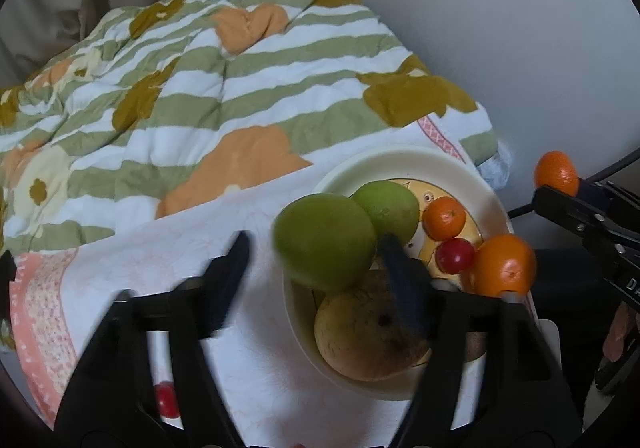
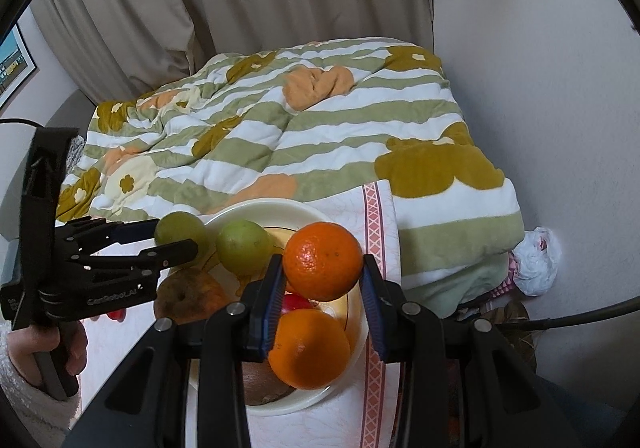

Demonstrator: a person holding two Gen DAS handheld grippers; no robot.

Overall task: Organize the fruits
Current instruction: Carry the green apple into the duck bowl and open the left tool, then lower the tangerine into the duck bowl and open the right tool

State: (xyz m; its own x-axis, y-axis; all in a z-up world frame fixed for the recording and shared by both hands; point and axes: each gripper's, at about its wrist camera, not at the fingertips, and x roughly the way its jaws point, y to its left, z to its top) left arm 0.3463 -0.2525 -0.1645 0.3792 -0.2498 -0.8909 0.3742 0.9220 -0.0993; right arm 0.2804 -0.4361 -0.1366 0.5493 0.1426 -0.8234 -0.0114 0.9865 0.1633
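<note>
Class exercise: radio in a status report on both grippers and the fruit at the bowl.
Left gripper open, green apple loose between its jaws over the bowl. Right gripper shut on orange, above the bowl. Bowl already crowded with fruit.

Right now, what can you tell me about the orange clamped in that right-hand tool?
The orange is round, bright and dimpled, with a glossy highlight. The right gripper pinches it between its blue-padded fingers, holding it above the cream plate, over another orange lying there.
</note>
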